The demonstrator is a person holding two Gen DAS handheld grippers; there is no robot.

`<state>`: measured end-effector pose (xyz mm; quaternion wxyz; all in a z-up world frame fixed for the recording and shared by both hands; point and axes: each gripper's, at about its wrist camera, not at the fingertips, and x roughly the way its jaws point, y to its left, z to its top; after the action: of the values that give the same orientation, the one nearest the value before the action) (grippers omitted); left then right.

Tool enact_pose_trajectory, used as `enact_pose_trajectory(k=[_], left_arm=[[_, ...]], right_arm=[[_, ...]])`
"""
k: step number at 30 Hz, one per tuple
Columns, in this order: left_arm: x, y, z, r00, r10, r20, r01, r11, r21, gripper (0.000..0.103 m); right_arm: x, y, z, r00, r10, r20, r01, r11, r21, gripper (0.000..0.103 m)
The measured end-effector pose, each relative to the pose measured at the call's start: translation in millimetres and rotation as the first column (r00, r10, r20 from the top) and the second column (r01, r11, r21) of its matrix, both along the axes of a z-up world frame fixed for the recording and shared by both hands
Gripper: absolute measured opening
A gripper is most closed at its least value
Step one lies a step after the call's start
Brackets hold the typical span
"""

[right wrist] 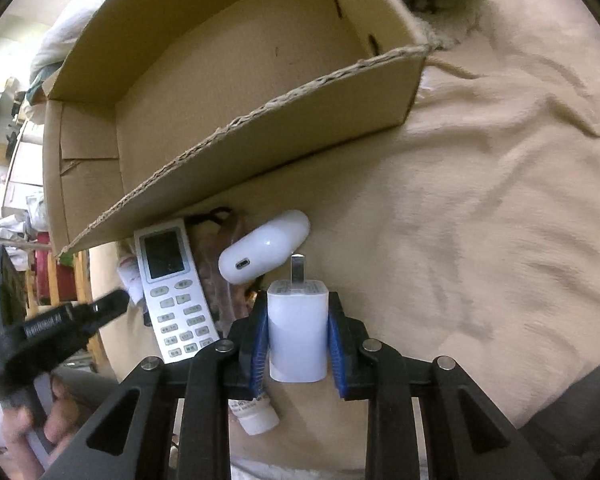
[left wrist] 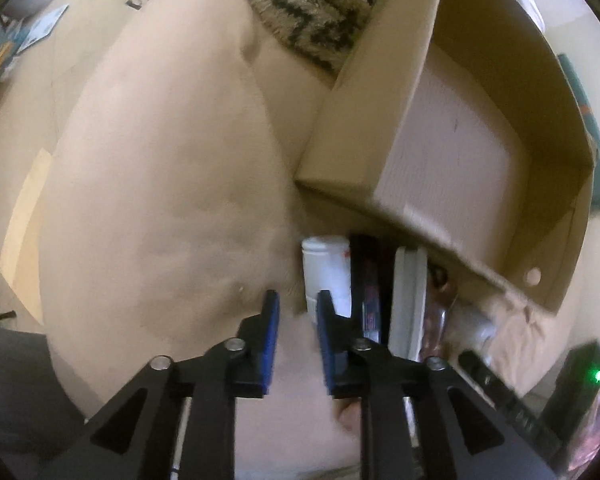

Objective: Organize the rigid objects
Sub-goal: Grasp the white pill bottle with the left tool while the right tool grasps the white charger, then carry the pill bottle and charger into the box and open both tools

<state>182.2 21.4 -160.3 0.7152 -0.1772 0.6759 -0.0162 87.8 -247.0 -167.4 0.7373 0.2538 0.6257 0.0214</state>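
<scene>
On the beige fleece blanket (right wrist: 480, 208), against the near wall of the open brown cardboard box (right wrist: 228, 92), lies a small cluster of loose items. Box interior reads bare in both wrist views: floor visible, nothing resting on it as far as can be seen.

Right gripper (right wrist: 298, 332): blue pads pressed against both flanks of a white plastic plug-in wall charger (right wrist: 298, 328), its metal prong pointing forward, toward the box. Charger sits squarely between the jaws, firmly pinched. Whether it is clear of the blanket cannot be told from this angle.

Left gripper (left wrist: 298, 336): jaws nearly together with a narrow gap, nothing between the pads. It hangs over the blanket just short of a white plastic bottle (left wrist: 326, 268). Beside the bottle, a dark flat object, too blurred to identify.

Items not yet boxed, right wrist view:
- white rectangular remote control with a dark screen and grey buttons (right wrist: 172, 288), top end tucked under the box's near edge
- white rounded earbud case (right wrist: 264, 250), charging port facing the camera, just beside the charger's prong
- small white tube (right wrist: 256, 416) lying below the right jaws
- crumpled clear wrapper (right wrist: 224, 280) between remote and case

Judgement: task looks to be at its start. First item gripped, none delivered; remote, case, tube and bottle remain, and the box stands just beyond the pile.
</scene>
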Motion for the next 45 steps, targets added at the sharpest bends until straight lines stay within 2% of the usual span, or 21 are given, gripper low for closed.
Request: enact_pose_trajectory(k=[3,5,9,12,13,18,22,24,31,33,35,38,45], left_arm=[[10.9,-9.8,-4.0,1.0,-0.01,0.013,0.01,1.0,0.023,0.033],[19.6,-14.1,-5.3,1.0,-0.011,0.014,0.011,1.0,0.022,0.046],[34.7,-19.7,-17.0,1.0,-0.025,0.001,0.025,0.999,0.037,0.046],[45.6,-21.9,-24.9,0.999,-0.036,-0.009,0.036,0.997,0.071,0.034],[47.4,-22.3,-24.6,0.999,-0.041,-0.005,0.041,0.996,0.083,0.025],[51.1,-14.5,-23.1,0.998,-0.06,0.004,0.06,0.994,0.094,0.024],[25.4,-7.8,-27.1,0.997,-0.073,0.021,0.068,0.984,0.166,0.024],[20.6,-2.7,-20.3,0.996,-0.079,0.029,0.072,0.978,0.196,0.024],[-7.4,4.4,20.5,0.992,-0.097,0.086,0.075,0.971,0.225,0.024],[-27.5,-9.4,33.7,0.989,-0.102,0.104,0.075,0.969,0.233,0.024],[-39.9,-5.1,48.3,0.986,-0.107,0.124,0.074,0.968,0.24,0.024],[-44.3,-6.3,60.4,0.98,-0.117,0.163,0.073,0.964,0.255,0.024],[-41.8,-33.5,105.3,0.938,-0.194,0.285,0.109,0.951,0.29,0.024]], right_arm=[[-3.6,-4.7,4.6,1.0,-0.001,0.015,0.001,1.0,0.01,0.028],[-9.3,-11.3,6.2,1.0,-0.007,0.017,0.007,1.0,0.019,0.028],[-10.5,-14.6,8.1,1.0,-0.015,0.027,0.014,1.0,0.022,0.028],[-11.6,-14.1,8.6,0.999,-0.016,0.034,0.015,1.0,0.019,0.028],[-11.8,-13.5,8.7,0.999,-0.017,0.035,0.016,1.0,0.018,0.028],[-14.1,-14.1,12.7,0.999,-0.015,0.046,0.015,1.0,0.013,0.028],[-20.9,-14.7,20.5,0.998,-0.007,0.064,0.006,1.0,0.008,0.028],[-24.9,-14.4,26.5,0.997,-0.003,0.082,0.002,1.0,0.008,0.028],[-37.9,-5.7,61.5,0.975,0.04,0.217,-0.04,0.999,-0.005,0.028],[-39.3,-4.2,68.1,0.97,0.059,0.238,-0.055,0.998,-0.023,0.028],[-38.4,-3.3,75.2,0.963,0.072,0.258,-0.063,0.997,-0.042,0.028],[-34.0,-3.0,82.8,0.955,0.086,0.282,-0.072,0.995,-0.062,0.028],[-4.4,-9.5,103.8,0.935,0.109,0.337,-0.08,0.992,-0.098,0.028]])
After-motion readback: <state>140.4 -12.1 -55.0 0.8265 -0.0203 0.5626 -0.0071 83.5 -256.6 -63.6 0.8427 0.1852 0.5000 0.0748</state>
